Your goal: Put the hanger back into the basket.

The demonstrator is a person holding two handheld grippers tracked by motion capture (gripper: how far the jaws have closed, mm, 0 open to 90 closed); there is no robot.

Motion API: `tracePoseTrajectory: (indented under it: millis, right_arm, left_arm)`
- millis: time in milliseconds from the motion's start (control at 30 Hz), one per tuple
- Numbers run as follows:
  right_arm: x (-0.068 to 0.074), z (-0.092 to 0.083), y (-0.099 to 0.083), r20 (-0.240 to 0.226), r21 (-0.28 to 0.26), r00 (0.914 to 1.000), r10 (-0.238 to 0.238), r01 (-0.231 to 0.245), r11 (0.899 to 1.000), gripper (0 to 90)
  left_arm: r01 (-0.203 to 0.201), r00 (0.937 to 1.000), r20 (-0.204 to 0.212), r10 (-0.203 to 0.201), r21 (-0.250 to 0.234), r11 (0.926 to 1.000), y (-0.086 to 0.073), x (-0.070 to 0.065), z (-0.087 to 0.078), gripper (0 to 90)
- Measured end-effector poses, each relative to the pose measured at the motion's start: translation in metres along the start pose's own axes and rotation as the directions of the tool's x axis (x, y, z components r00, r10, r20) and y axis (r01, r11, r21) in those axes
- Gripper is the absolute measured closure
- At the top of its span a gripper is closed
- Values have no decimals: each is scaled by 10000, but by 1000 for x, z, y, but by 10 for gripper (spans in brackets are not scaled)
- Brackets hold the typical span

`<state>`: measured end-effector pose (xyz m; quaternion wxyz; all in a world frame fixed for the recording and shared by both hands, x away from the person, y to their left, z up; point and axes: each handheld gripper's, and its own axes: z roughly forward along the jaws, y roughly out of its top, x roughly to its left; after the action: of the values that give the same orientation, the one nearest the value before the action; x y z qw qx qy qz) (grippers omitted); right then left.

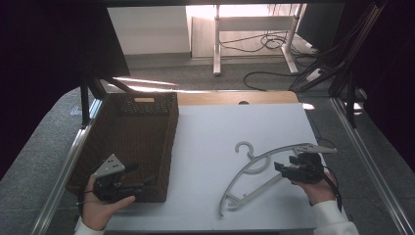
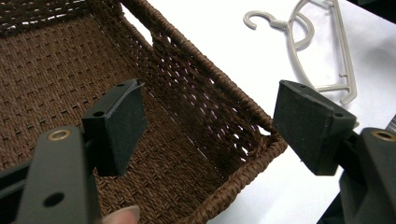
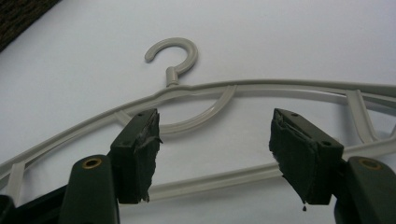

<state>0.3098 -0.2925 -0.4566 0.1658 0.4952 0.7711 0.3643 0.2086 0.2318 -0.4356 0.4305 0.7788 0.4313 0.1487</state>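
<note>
Right gripper [image 3: 215, 154] fingers spread wide over the beige plastic hanger [image 3: 205, 105], lower bar between them, untouched, right of brown wicker basket [image 1: 161, 147].

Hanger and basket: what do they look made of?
The hanger looks like moulded plastic, beige with a smooth, slightly glossy surface and thin cast ribs. The basket appears to be woven wicker or rattan-like fibre, dark brown and matte; it may be synthetic, as the look cannot rule that out.

The hanger [image 3: 243, 91] is looking like smooth, slightly glossy beige plastic. The basket [image 2: 196, 70] is showing rough brown woven wicker. The desk [image 1: 230, 132] is appearing matt white, and the fingers [image 3: 299, 161] are wearing matt black, ragged-edged rubbery pads.
</note>
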Motion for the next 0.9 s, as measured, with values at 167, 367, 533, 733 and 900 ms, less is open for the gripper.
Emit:
tracePoseTrajectory:
  millis: [167, 367, 533, 733, 900]
  right_arm:
    - [0, 8, 4, 95, 222, 9999, 63, -65, 9997, 356]
    - [1, 17, 6, 349, 543, 9990, 264, -282, 9981, 364]
    - [6, 28, 14, 576, 933, 9978, 332, -385, 9949, 380]
    - [9, 41, 25, 835, 1280, 9954, 461, -566, 9902, 374]
    - [6, 50, 30, 1240, 1520, 9901, 653, -840, 9848, 379]
  left_arm:
    - [29, 10000, -34, -29, -8, 10000, 0, 0, -1, 251]
    - [49, 10000, -48, -49, -8, 10000, 0, 2, -2, 251]
    - [66, 10000, -14, -66, -41, 10000, -1, 3, -2, 251]
    - [76, 10000, 31, -75, -51, 10000, -3, 3, -2, 251]
    - [36, 10000, 72, -35, -48, 10000, -2, 2, -1, 250]
